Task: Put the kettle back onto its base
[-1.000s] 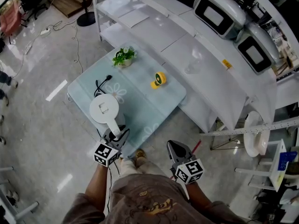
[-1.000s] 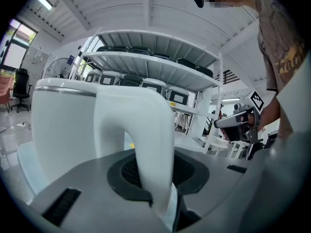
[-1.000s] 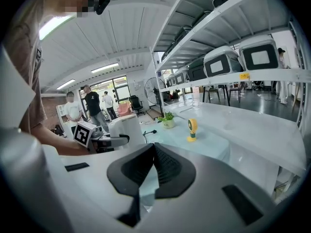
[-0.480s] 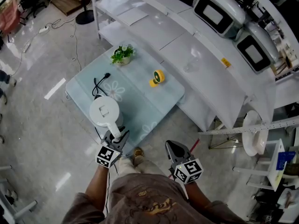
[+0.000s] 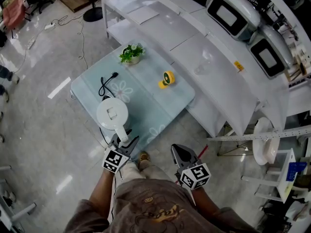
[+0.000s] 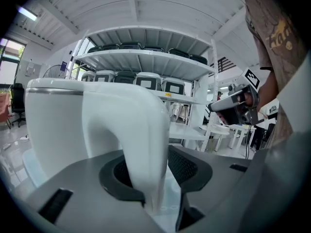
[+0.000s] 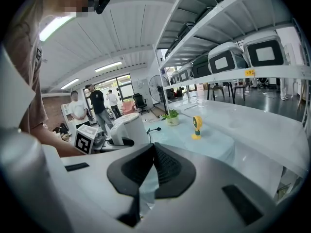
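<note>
The white kettle point(image 5: 112, 113) stands upright near the front left corner of the pale green table point(image 5: 165, 101); its base is hidden beneath it. My left gripper point(image 5: 124, 142) reaches in from the front, and its jaws are opening around the kettle's handle point(image 6: 133, 130). The handle leans against the left pad, with a gap showing at the right pad. My right gripper point(image 5: 181, 154) hangs off the table's front edge, shut with nothing in it. In the right gripper view the kettle point(image 7: 129, 128) shows left of centre beyond the right gripper point(image 7: 153, 152).
A black power cord with plug point(image 5: 108, 81) lies behind the kettle. A small potted plant point(image 5: 131, 54) sits at the far corner and a yellow mini fan point(image 5: 166, 78) to the right. White shelving point(image 5: 214, 67) runs along the table's far right side. People stand in the background point(image 7: 97, 103).
The left gripper and kettle have shifted slightly and sunk toward the table. The left jaws stand wider around the handle. The right gripper has stayed put.
</note>
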Tool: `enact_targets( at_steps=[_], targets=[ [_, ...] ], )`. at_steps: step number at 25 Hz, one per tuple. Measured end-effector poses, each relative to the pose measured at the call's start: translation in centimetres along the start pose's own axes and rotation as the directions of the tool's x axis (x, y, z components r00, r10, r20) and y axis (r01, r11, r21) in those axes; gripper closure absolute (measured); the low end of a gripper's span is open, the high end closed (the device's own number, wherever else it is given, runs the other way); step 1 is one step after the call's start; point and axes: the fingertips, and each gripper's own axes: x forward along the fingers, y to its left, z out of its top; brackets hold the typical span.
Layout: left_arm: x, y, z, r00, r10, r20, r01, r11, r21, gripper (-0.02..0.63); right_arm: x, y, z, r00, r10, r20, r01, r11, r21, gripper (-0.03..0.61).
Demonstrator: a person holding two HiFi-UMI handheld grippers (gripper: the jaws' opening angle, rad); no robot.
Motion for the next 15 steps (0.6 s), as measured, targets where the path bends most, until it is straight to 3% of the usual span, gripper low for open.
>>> enact_targets(
  at_steps=[6,15],
  targets=[
    [-0.3,0.1,-0.6,0.999,0.024,-0.036,-0.023,0.999,0.035,0.434,1.1,0.5,0.6,0.999,0.042,-0.003,-0.042,0.999,-0.019,0.577],
    [-3.0,1.5,-0.8,0.995,0.1,-0.03,-0.101,0.995,-0.021,0.426,2.9,1.3,0.6,0.994,0.106,-0.024,-0.107,0.993,-0.04,0.577]
  ],
)
